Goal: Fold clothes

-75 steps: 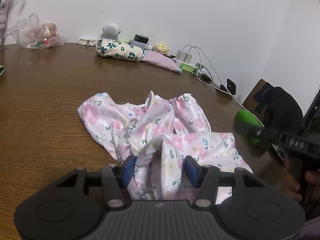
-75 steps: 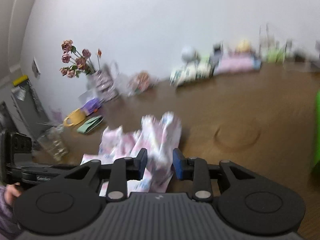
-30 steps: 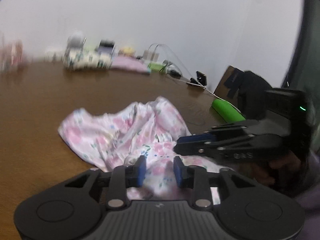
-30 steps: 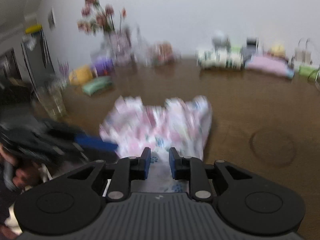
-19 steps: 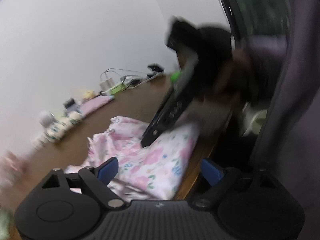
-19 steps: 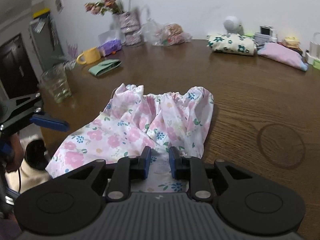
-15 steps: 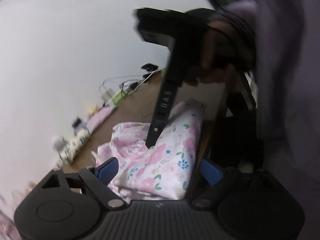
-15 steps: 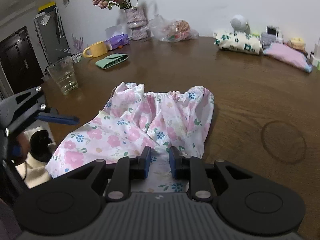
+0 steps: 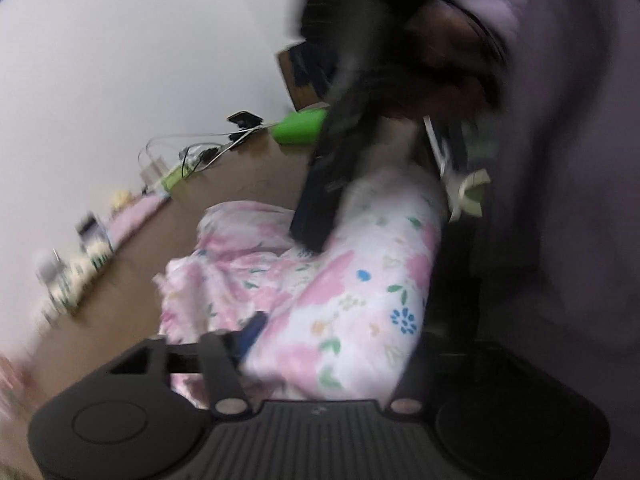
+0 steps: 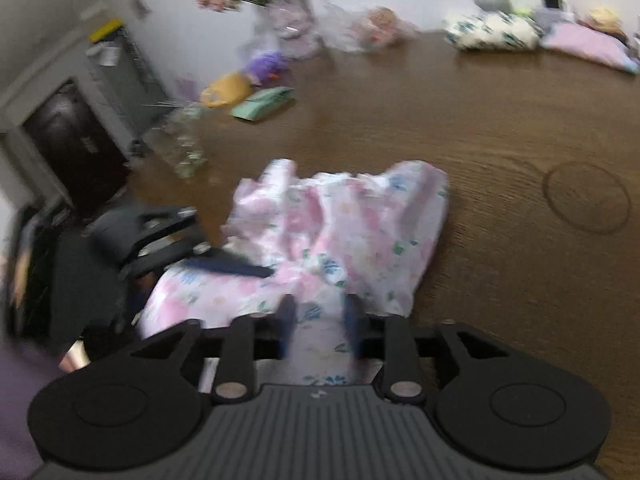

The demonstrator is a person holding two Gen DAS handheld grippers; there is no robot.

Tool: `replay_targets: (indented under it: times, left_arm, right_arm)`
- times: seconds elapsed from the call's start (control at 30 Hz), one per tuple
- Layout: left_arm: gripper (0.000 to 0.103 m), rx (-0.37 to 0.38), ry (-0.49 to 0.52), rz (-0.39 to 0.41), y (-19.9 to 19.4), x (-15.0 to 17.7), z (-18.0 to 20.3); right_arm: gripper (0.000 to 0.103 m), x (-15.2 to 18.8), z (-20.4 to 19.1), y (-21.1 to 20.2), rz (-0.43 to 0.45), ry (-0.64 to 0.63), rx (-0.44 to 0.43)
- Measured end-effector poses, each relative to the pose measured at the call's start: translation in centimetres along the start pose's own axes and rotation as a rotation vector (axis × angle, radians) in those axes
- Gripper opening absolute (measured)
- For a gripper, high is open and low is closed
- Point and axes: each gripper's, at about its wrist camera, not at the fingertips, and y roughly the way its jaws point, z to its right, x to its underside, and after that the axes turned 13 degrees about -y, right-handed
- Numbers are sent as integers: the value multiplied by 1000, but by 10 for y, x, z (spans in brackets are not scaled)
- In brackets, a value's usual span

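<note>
Now the left gripper [image 9: 324, 344] has just been closing on the near hem of the floral shorts [image 10: 340, 232], which lie on the wooden table [image 10: 500, 128]. Meanwhile the right gripper [image 10: 318, 326] has just been opening, cloth between its spread jaws. Probably re-gripping; next, both need firm hems.

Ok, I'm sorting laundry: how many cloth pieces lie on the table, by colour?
Pink floral garment: 1
Cream floral bundle: 1
Plain pink bundle: 1
Green folded piece: 1
Total: 4
</note>
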Motion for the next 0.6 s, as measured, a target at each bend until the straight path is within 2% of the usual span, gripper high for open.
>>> replay_targets:
  times: [0.03,0.1,0.2,0.33,0.43,0.53,0.57,0.6]
  left_arm:
    - [42,34,-57,4,-3,-3,-9]
    - [39,115,-147,2,-7,-5,-27]
    - [36,215,-300,-12,-5,-4,-55]
    - [34,355,-547,-50,0,-1,-94]
    - [34,420,-633,-73,0,-3,-106]
    - [34,472,-631,-114,3,-7,-106]
    - [34,475,-625,-132,5,-9,-106]
    - [34,476,-624,-143,5,-10,-105]
  right_arm:
    - [72,3,-5,-7,41,-53,-1]
    - [91,10,-20,-20,110,-204,50]
    - [95,20,-39,-35,154,-404,48]
    - [98,29,-45,-41,148,-517,25]
    - [97,34,-44,-36,160,-548,29]
    - [97,34,-47,-21,171,-627,85]
    - [96,33,-46,-17,189,-637,100]
    - [89,31,-44,-14,212,-627,96]
